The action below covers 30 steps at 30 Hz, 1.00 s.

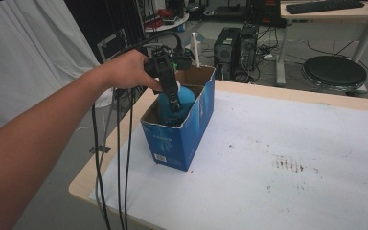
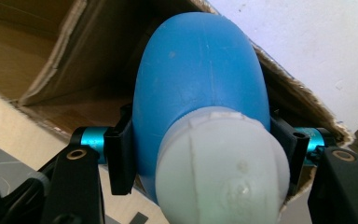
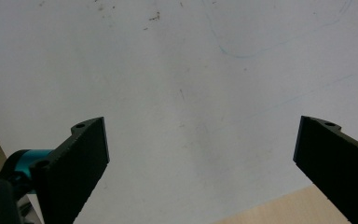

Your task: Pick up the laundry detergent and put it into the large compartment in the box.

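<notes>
My left gripper (image 1: 174,103) points down into the open top of the blue cardboard box (image 1: 182,139), which stands upright near the surface's (image 1: 278,191) left edge, toward its far-left corner. The left fingers (image 2: 119,156) are clenched on the blue bottle (image 2: 200,79), one on each side of its body just below the white cap (image 2: 223,168). The bottle stands cap-up, its lower part inside the box between the brown inner walls. My left hand (image 1: 129,69) wraps the gripper body, with the black cables hanging past the left edge. My right gripper (image 3: 200,154) hangs above a bare white part of the surface, near an edge of it, with its fingers (image 3: 81,161) released, spread wide and grasping nothing.
</notes>
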{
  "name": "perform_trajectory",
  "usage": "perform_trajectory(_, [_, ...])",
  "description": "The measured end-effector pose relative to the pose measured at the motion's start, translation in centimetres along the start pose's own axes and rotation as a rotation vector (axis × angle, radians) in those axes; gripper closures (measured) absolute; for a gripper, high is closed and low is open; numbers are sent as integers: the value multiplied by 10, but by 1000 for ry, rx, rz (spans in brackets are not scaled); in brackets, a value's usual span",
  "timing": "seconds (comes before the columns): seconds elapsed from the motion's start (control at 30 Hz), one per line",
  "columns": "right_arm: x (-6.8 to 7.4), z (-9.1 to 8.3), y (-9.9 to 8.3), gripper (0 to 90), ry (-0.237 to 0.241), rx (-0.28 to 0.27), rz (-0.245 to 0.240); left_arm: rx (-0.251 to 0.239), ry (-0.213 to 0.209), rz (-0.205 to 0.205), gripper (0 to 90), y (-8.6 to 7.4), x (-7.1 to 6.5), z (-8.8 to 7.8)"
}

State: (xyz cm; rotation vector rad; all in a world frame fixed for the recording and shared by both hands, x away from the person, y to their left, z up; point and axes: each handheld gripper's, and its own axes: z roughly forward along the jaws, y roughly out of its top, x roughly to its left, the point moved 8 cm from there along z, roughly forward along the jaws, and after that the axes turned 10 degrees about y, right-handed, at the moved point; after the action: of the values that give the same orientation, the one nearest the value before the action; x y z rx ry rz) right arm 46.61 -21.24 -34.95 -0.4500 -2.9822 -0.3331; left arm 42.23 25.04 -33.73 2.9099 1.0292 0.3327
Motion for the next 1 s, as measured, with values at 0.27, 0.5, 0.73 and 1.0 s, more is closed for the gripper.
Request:
perform_trajectory(0.27, [-1,2,-1,23,2,0,1,13,-10,-8,382,-4,-2,15])
perform_trajectory(0.5, [-1,3,0,23,3,0,-7,17,-19,-5,382,-4,-2,22])
perform_trajectory(0.73, [0,3,-1,23,3,3,3,3,-40,7,381,-7,0,24])
perform_trajectory(1.0, [0,3,0,23,3,1,-5,-4,-59,-1,378,-7,1,23])
